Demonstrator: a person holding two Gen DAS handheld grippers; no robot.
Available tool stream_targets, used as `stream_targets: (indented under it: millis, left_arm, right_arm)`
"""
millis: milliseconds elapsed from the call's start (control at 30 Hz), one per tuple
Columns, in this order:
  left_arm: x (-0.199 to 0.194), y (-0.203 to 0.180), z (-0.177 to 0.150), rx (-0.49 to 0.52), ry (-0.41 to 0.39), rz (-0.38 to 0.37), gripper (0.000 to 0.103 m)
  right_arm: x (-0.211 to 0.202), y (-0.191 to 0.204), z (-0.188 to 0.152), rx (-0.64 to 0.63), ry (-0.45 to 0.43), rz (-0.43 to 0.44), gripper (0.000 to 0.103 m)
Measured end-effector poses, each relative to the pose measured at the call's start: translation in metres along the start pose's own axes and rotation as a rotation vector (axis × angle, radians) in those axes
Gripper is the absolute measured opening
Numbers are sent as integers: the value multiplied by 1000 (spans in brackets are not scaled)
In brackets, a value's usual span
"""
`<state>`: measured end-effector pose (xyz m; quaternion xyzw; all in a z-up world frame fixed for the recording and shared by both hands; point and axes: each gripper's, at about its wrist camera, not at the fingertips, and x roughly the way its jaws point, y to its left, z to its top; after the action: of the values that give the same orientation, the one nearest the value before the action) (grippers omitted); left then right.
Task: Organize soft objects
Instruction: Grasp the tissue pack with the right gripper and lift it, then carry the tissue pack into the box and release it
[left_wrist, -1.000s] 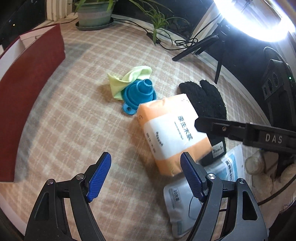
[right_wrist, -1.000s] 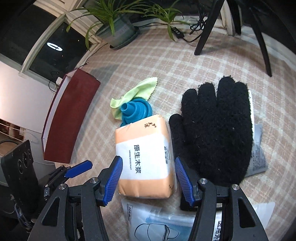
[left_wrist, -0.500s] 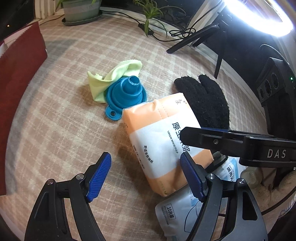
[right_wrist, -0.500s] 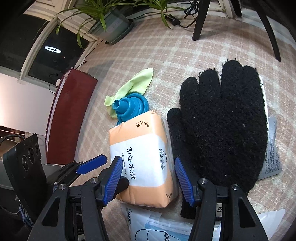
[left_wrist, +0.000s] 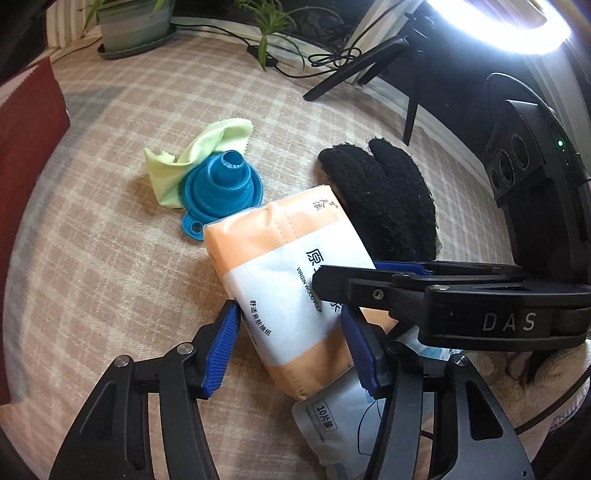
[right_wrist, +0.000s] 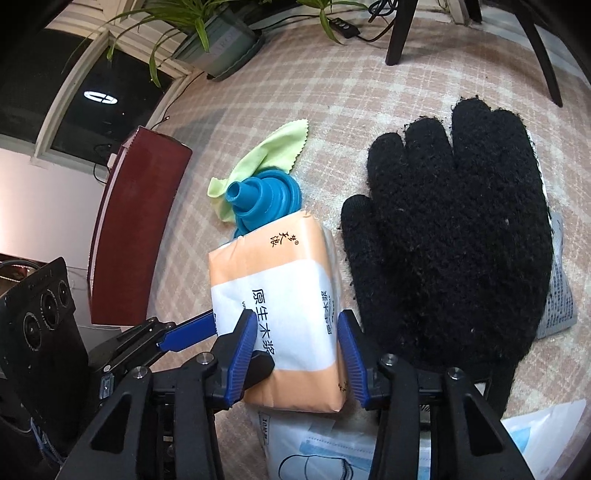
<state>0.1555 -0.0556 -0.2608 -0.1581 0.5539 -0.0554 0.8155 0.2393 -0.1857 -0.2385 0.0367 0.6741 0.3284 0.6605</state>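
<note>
An orange-and-white tissue pack (left_wrist: 295, 280) (right_wrist: 277, 302) lies on the checked cloth. My left gripper (left_wrist: 290, 347) straddles its near end; the jaws are closing, with the blue pads at the wrapper and no dent in it. My right gripper (right_wrist: 295, 354) reaches in from the right across the same end (left_wrist: 406, 291). Its jaws are closing too, one pad over the label and one at the side face. A black knit glove (right_wrist: 454, 240) (left_wrist: 388, 199) lies right of the pack. A green cloth (left_wrist: 192, 155) (right_wrist: 269, 147) sits under a blue funnel (left_wrist: 221, 188) (right_wrist: 262, 199).
A mask packet (left_wrist: 340, 424) (right_wrist: 332, 446) lies under the pack's near end. A dark red box (right_wrist: 136, 229) (left_wrist: 26, 147) stands at the left. A potted plant (left_wrist: 133, 26), cables and tripod legs (left_wrist: 369, 66) line the far edge. A printed sachet (right_wrist: 557, 295) pokes out from under the glove.
Both grippers have narrowed around the tissue pack. The left one has come forward until the pack's near end lies between its pads. The pack, funnel and glove stay put.
</note>
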Motion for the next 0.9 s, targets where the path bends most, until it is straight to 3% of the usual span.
stream_targets:
  millis: [533, 900]
  left_arm:
    - [-68, 5, -12, 88, -125, 14, 55]
    - [-136, 59, -23, 84, -218, 16, 55]
  right_arm:
    - [-33, 60, -17, -3, -100, -5, 42]
    - [-37, 142, -19, -68, -155, 16, 42]
